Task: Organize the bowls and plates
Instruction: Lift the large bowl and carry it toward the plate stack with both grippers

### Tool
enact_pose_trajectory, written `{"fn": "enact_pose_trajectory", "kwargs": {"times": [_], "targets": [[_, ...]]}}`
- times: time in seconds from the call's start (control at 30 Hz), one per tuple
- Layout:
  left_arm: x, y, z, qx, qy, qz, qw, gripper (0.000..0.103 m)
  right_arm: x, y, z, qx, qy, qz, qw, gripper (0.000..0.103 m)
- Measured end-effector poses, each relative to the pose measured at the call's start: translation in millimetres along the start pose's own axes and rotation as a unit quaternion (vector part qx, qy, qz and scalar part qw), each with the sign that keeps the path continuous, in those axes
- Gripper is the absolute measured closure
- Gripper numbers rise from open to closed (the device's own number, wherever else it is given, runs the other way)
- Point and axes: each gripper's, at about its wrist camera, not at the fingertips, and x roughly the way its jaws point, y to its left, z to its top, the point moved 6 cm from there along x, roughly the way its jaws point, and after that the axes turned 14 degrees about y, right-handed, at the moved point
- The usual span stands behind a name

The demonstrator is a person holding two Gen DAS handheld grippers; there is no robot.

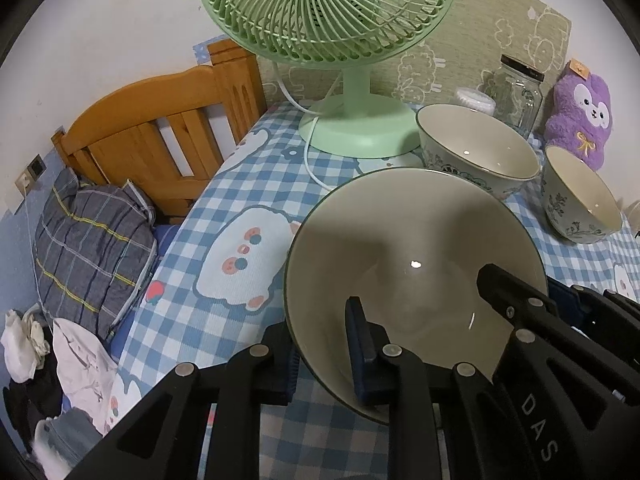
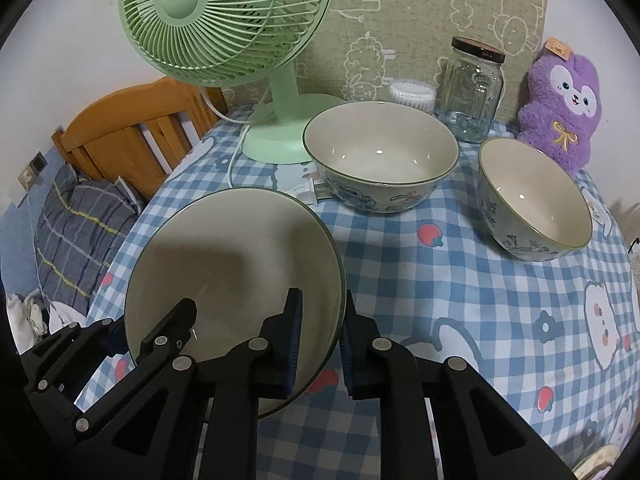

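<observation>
Plate (image 2: pixel 236 276) near the tabletop's (image 2: pixel 440 300) left front edge, clamped on opposite rims: left gripper (image 1: pixel 326 354) pinching its left rim, right gripper (image 2: pixel 320 344) its right rim. Two bowls behind, large bowl (image 2: pixel 380 156) mid-table, small bowl (image 2: pixel 534 198) toward the right edge. Fan (image 2: pixel 228 40) at back left.

Checked tablecloth (image 2: pixel 460 292) carries bowls (image 2: pixel 380 156), fan (image 2: pixel 280 140), jar (image 2: pixel 472 92)
</observation>
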Motion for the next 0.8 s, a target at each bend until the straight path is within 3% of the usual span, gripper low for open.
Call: {"fn": "enact_pose_trajectory", "kwargs": {"times": [0.43, 0.8], "targets": [[-36.2, -9.4, -18.1, 0.005, -0.025, -0.008, 0.9996, 0.084, -39.7, -4.1, -18.9, -0.002, -0.024, -0.01, 1.0, 0.083], [-65.5, -25.1, -54.3, 0.018, -0.031, -0.021, 0.9991, 0.084, -76.2, -13.6, -59.9, 0.005, -0.028, -0.028, 0.999, 0.083]]}}
